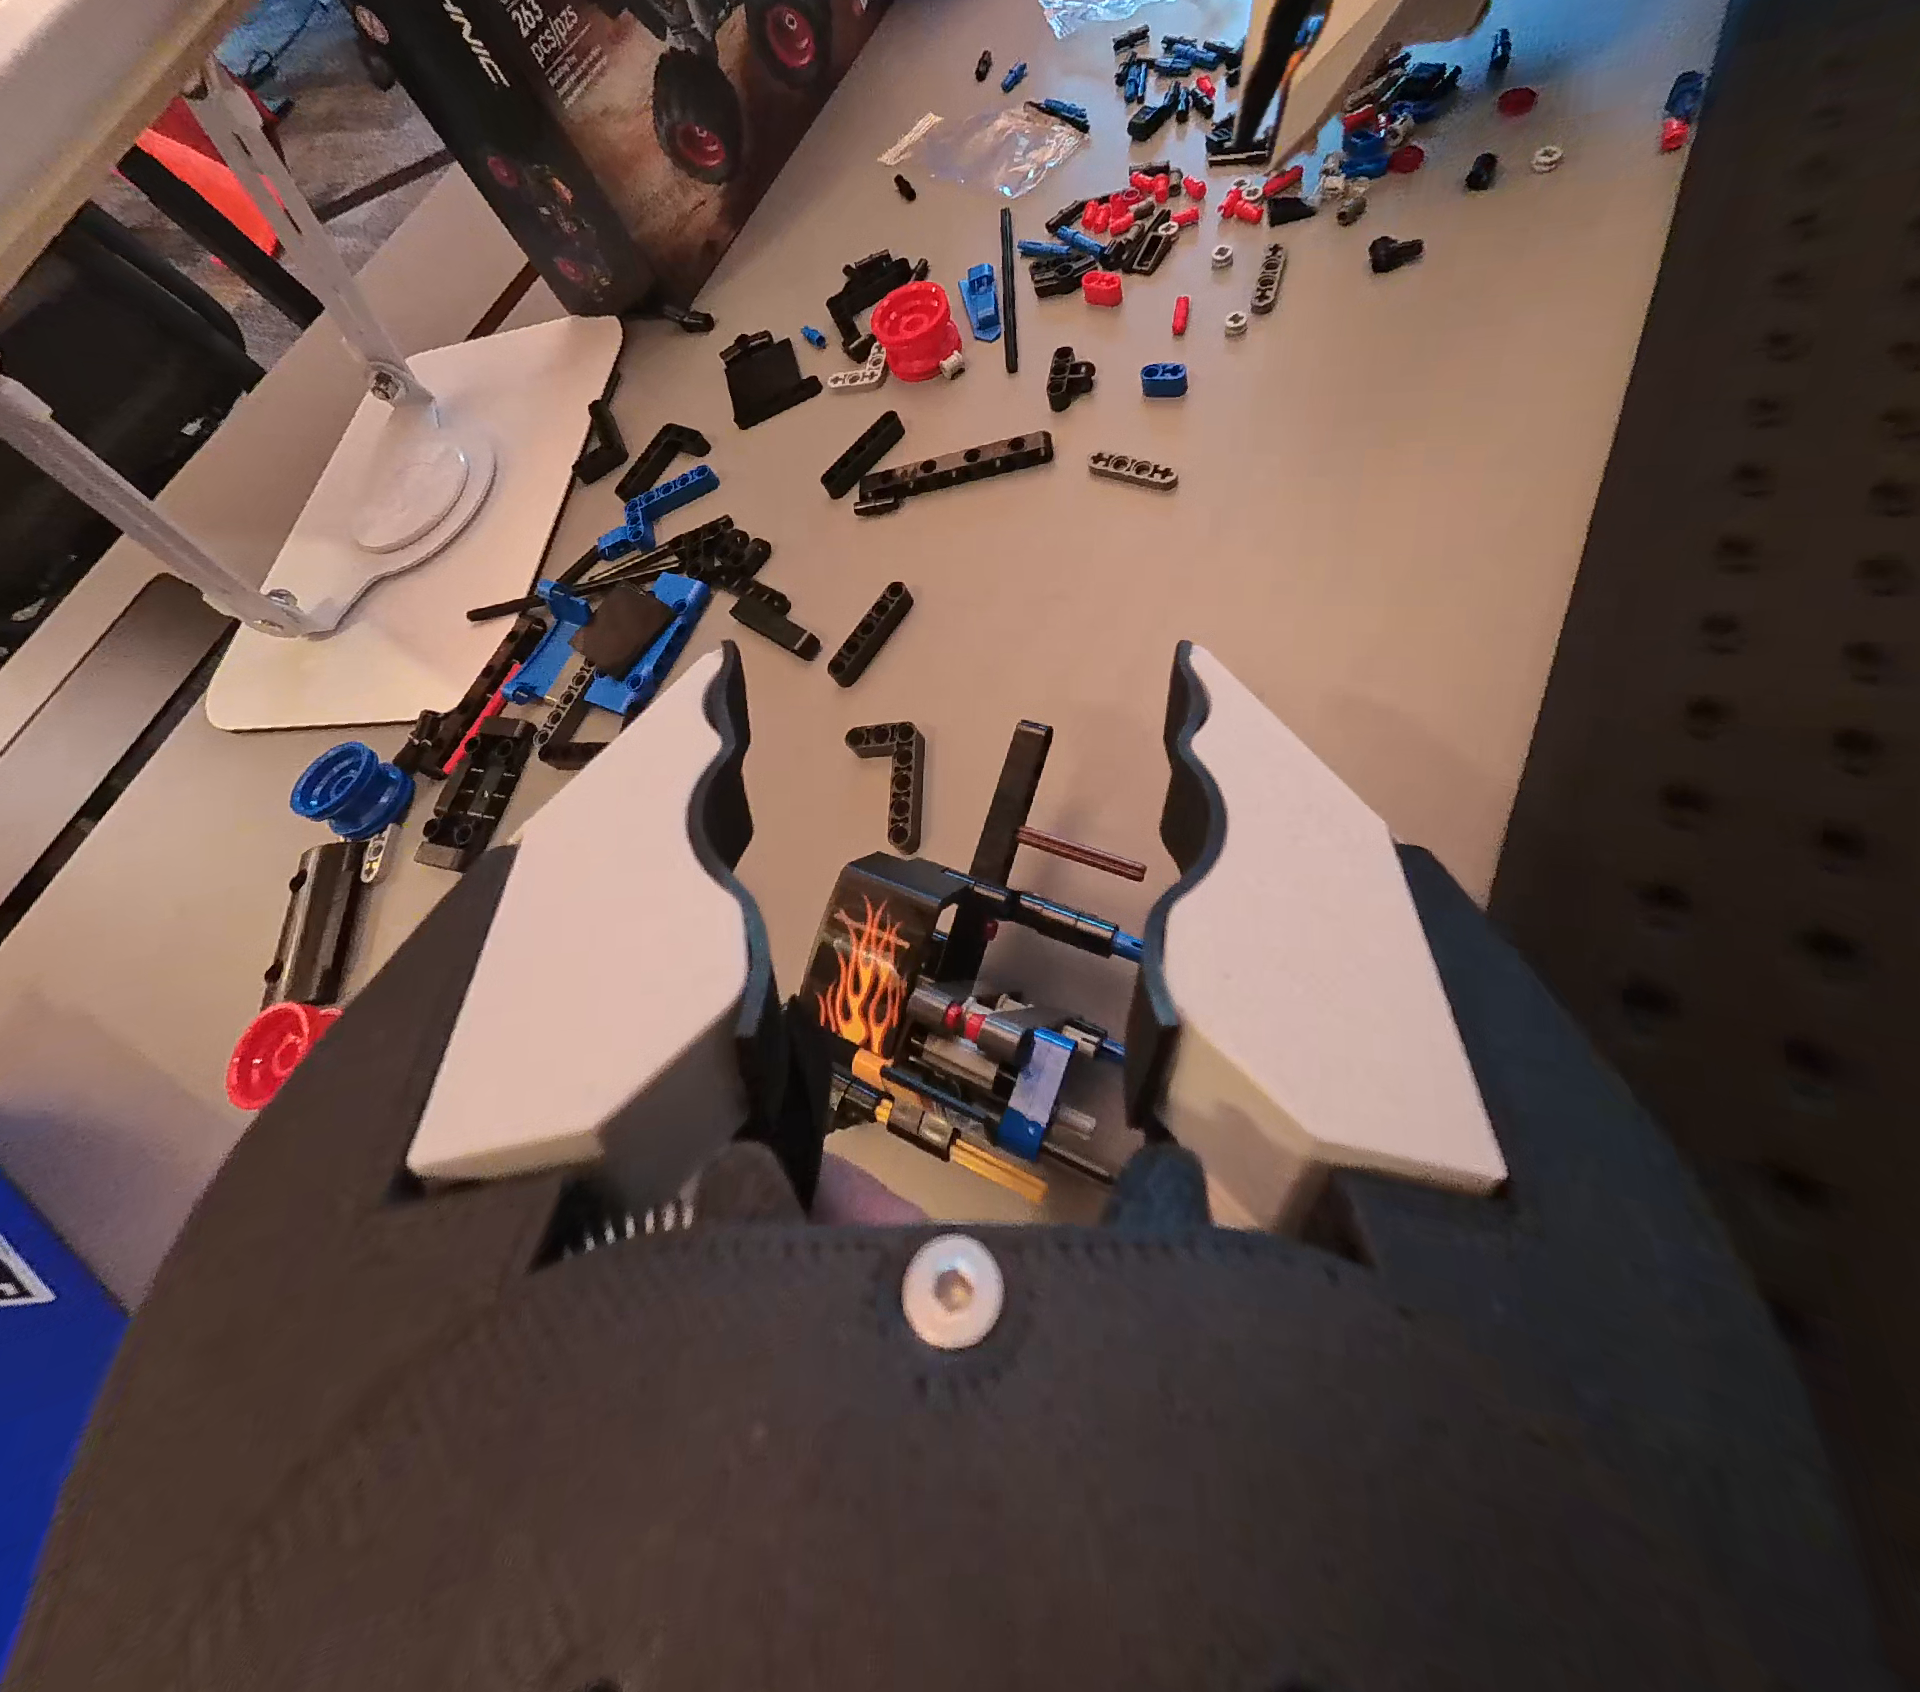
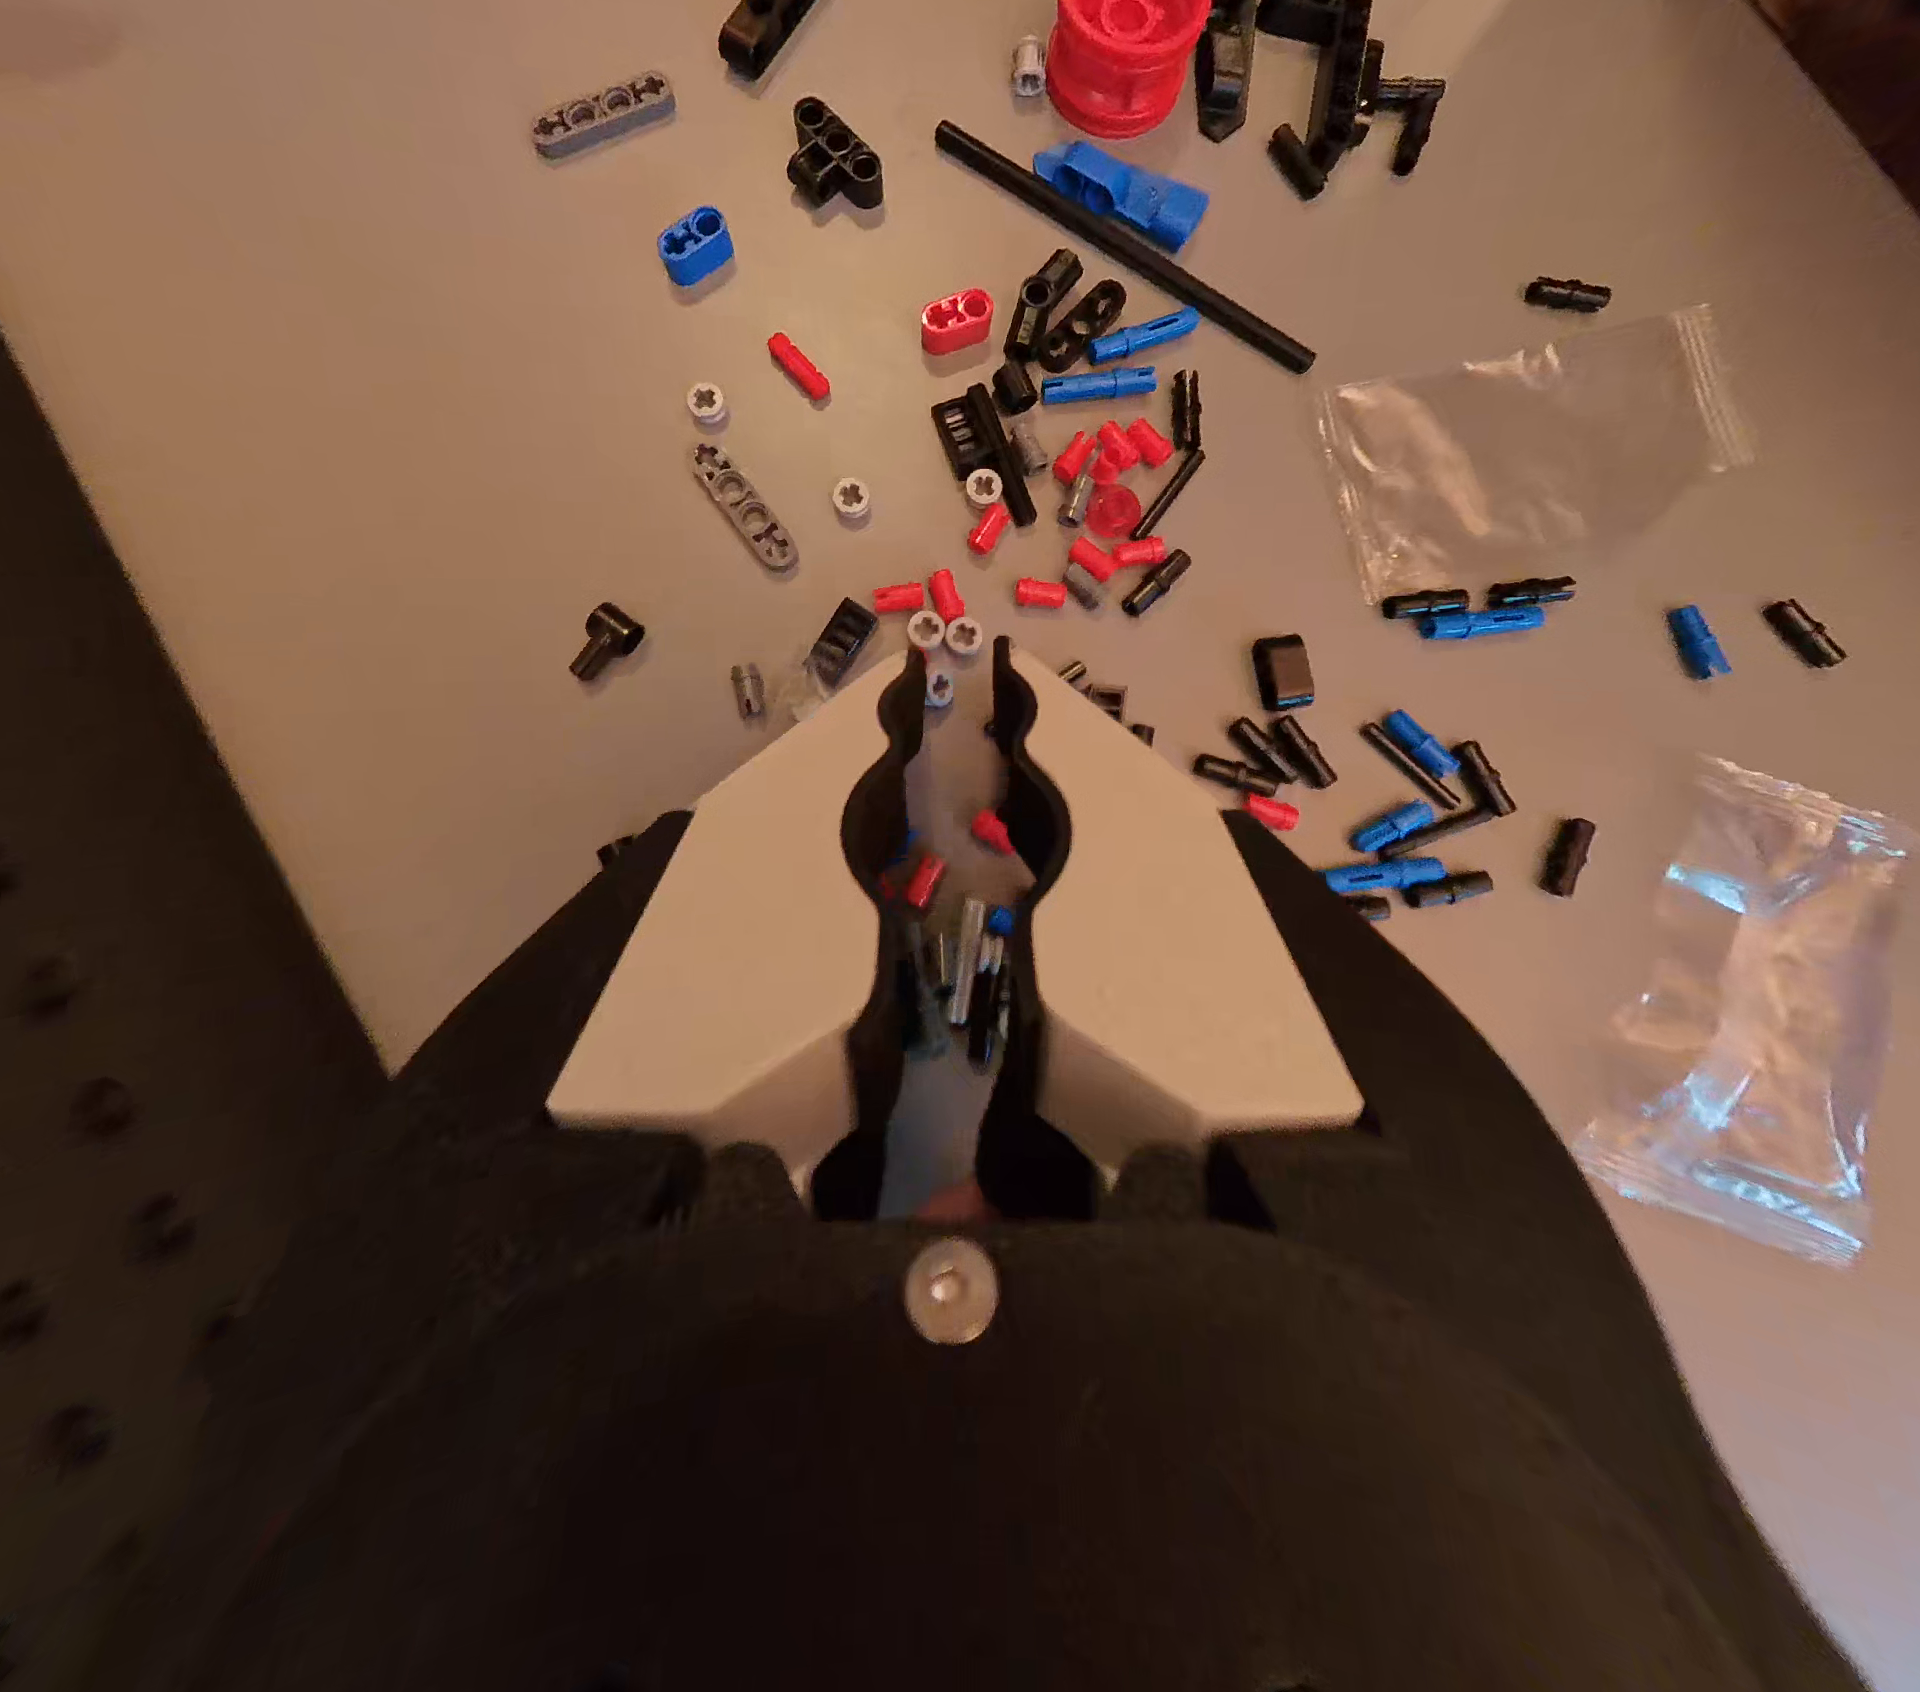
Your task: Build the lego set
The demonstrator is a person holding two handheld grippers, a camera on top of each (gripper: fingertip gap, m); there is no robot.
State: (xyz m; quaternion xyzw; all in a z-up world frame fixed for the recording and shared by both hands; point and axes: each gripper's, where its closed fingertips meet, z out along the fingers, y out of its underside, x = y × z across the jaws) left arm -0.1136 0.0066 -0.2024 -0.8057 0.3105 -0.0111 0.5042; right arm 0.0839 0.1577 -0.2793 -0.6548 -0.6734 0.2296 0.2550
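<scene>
My left gripper (image 1: 956, 655) has its jaws wide apart and is shut on the partly built model (image 1: 935, 998), a black panel with a flame sticker joined to blue and black parts, which fills the gap near the finger bases. My right gripper (image 2: 958, 655) points down into a pile of small red, blue and black pins (image 2: 1101, 489). Its jaws stand a narrow gap apart, with a small grey bush (image 2: 940, 686) lying loose between the tips. The right gripper also shows in the left wrist view (image 1: 1262, 136), with its tips at the pile.
The set's box (image 1: 582, 32) stands at the back left beside a white lamp base (image 1: 416, 520). Loose beams, a red wheel hub (image 2: 1127, 27) and a blue wheel hub (image 1: 348, 790) lie scattered. Clear plastic bags (image 2: 1527, 447) lie at the right. A dark perforated surface (image 1: 1714, 603) borders the table. The tips of one gripper are about 25 centimetres away from the tips of the other. From the right gripper's tips to the red wheel hub (image 2: 1127, 27) is close to 12 centimetres. Seen from the left wrist view (image 1: 928, 304) as well.
</scene>
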